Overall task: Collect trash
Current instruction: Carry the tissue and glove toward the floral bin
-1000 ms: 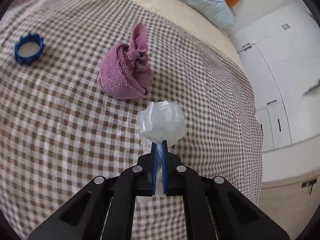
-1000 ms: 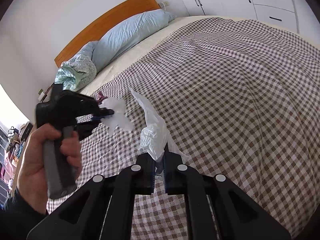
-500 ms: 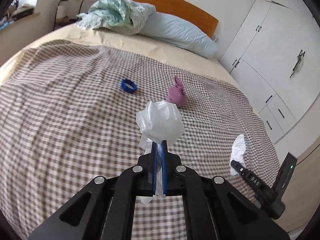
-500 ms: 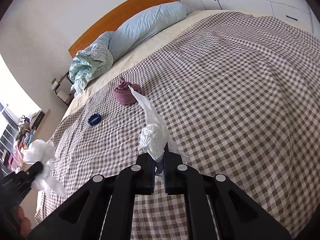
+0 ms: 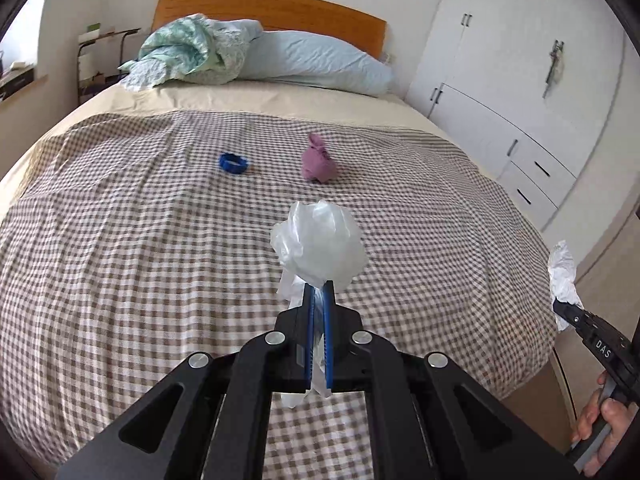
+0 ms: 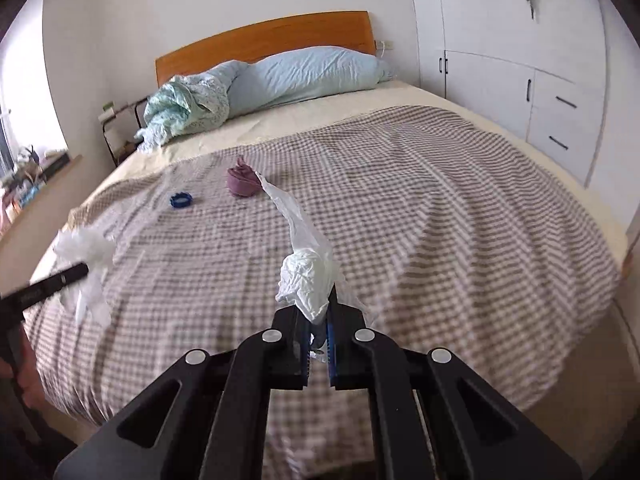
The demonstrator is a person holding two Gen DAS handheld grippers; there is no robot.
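Note:
My left gripper (image 5: 319, 292) is shut on a crumpled clear plastic bag (image 5: 320, 246) and holds it above the foot of the bed. It also shows at the left of the right wrist view (image 6: 82, 270), with its bag (image 6: 86, 248). My right gripper (image 6: 319, 312) is shut on a crumpled white tissue with a long tail (image 6: 308, 276). It also shows at the right edge of the left wrist view (image 5: 560, 304), with the tissue (image 5: 562, 276). A blue ring (image 5: 233, 163) and a purple sock ball (image 5: 318, 160) lie on the checked blanket (image 5: 120, 240).
A blue pillow (image 5: 316, 60) and a bundled green quilt (image 5: 188, 52) lie by the wooden headboard (image 5: 272, 6). White wardrobes and drawers (image 5: 520, 80) stand right of the bed. A small stand (image 5: 100, 60) is at the bed's left.
Both grippers have pulled back from the blanket toward the foot of the bed and apart, each still holding its trash. The ring and sock ball now look farther away.

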